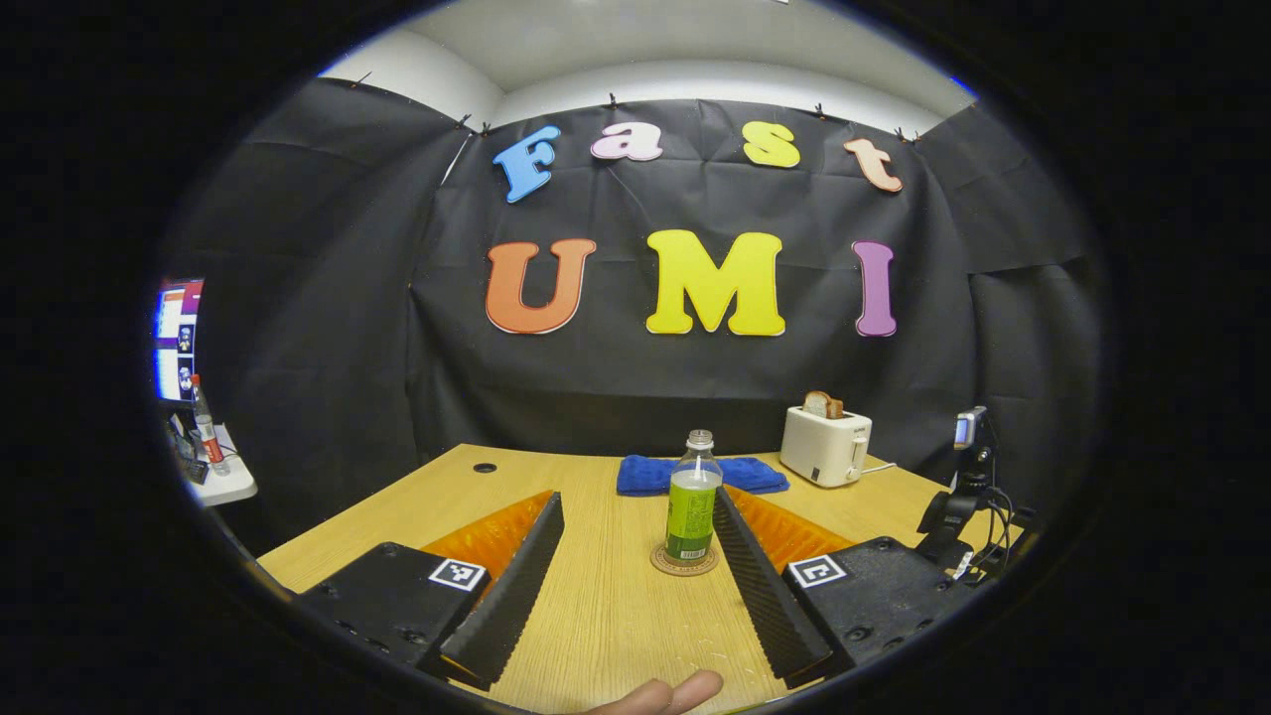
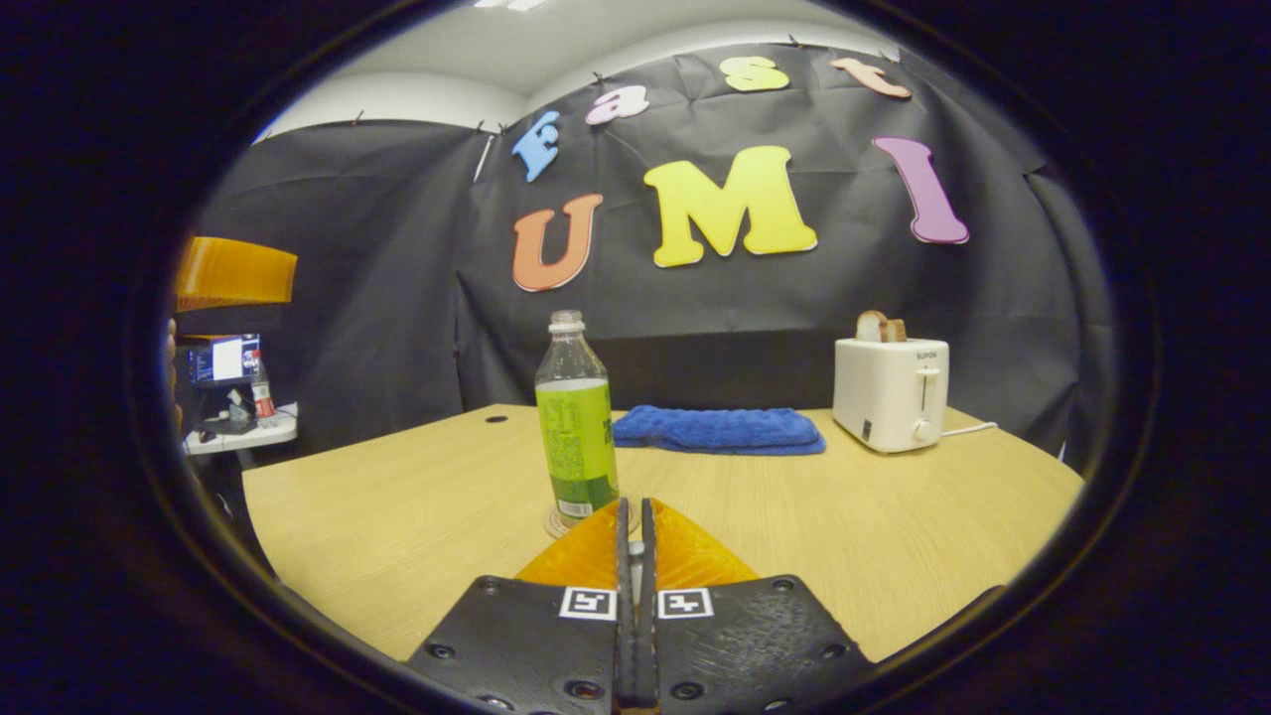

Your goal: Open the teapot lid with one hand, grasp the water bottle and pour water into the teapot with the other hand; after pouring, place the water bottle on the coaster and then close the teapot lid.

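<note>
Bottle (image 1: pixel 692 501) upright on coaster (image 1: pixel 683 563) between spread left tongs (image 1: pixel 635 586); right tongs (image 2: pixel 635 526) pressed together.

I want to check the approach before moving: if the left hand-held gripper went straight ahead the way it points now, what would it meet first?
Most likely the water bottle, standing upright on its coaster between the open fingers of the left hand-held gripper. Depth is hard to judge, but nothing lies nearer on that line.

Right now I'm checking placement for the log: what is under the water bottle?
The water bottle stands upright on a round coaster on the wooden table. The coaster's rim shows around the base; its middle is covered by the bottle.
</note>
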